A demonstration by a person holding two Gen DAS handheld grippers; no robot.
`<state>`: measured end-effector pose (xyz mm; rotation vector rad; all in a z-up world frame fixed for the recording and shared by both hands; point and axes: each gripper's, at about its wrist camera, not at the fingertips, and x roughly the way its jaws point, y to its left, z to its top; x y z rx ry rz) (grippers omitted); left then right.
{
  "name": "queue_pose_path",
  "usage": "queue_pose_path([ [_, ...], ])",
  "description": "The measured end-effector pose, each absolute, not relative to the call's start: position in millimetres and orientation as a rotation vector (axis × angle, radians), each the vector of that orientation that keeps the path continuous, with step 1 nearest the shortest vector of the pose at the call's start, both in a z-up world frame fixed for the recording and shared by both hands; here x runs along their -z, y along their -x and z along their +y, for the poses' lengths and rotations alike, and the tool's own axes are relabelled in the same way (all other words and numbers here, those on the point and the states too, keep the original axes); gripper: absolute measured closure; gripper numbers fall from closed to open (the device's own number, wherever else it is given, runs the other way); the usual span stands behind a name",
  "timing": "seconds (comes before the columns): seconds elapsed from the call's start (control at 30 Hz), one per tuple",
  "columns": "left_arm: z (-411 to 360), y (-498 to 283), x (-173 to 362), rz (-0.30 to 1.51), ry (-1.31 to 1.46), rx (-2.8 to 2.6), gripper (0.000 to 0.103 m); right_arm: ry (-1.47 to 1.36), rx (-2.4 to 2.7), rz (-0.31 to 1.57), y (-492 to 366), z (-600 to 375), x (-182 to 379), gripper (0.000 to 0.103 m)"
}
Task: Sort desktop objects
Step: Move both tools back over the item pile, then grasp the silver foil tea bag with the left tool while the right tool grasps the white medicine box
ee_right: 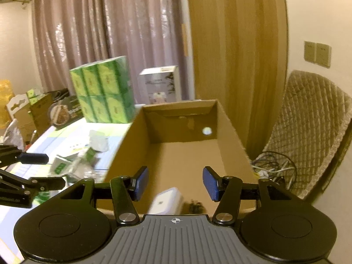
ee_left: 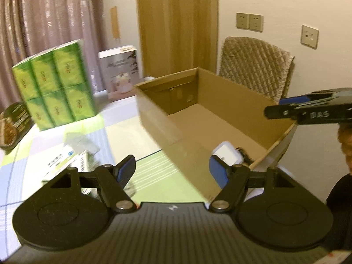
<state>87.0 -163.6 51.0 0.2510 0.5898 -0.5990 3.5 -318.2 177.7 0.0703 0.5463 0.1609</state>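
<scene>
White box: a small white box lies on the floor of the cardboard box, at the near end, just below the right tool. It looks dropped there as a sorted item, though that is my reading.
Dark bit beside it: a small dark object sits just beside the white box; too blurred to name.
Cardboard box: the cardboard box stands open-topped on the table and is otherwise bare inside. It serves as the collecting bin, mouth up so things can go in from above.
Right gripper: the right gripper hangs over the near end of the box, tilted down, jaws parted at a middling width with nothing between the blue pads. In the left view it pokes in from the right edge, above the box rim.
Left gripper: the left gripper has its jaws well apart and empty, straddling the box's near corner, one finger over the tablecloth side.
Clutter left to sort: small packets and leaflets lie loose on the checked tablecloth, just left of the box. The left tool seems headed that way, I judge.
Backdrop: a green tissue pack and a white carton stand farther back; a woven chair sits behind the box.
</scene>
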Motion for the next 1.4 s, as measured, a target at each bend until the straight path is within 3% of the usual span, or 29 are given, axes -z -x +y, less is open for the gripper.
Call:
queue_pose_path([
  [0.6, -19.6, -60.6, -29.8, 0.671, -0.261, 0.341, 0.026, 0.027, -0.400, 0.576, 23.2, -204.7, -180.1, 0.049],
  [1.4, 30.8, -89.1, -7.5, 0.784, -0.209, 0.323, 0.020, 0.224, -0.531, 0.717, -16.0, -125.0, -120.7, 0.049],
])
